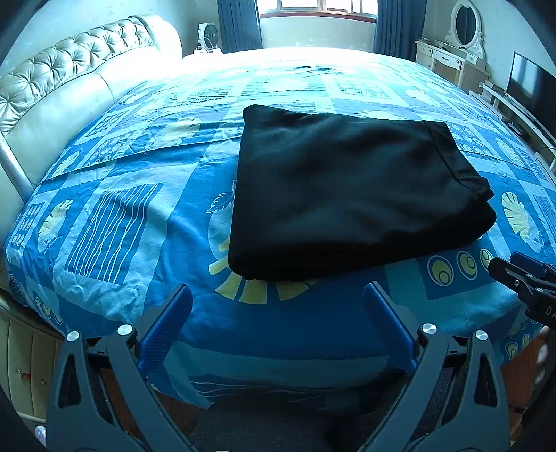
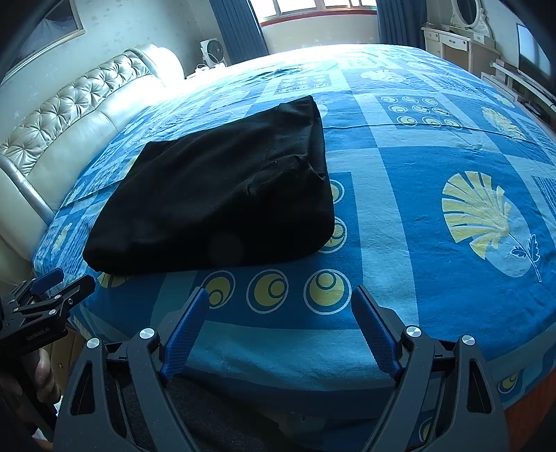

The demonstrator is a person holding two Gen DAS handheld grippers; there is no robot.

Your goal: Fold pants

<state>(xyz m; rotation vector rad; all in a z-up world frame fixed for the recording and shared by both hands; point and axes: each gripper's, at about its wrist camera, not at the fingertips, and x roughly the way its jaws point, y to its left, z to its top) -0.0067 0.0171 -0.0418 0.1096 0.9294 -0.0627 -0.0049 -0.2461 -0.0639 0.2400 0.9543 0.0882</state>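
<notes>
Lying folded into a flat rectangle on the bed: one pair of black pants, near its close edge. Left tongs and right tongs both spread wide, empty, hovering short of the pants.

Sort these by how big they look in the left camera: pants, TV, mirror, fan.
1. pants
2. TV
3. mirror
4. fan
The mirror and fan look close in size, and everything but the pants sits far away, so that order is unsure.
</notes>
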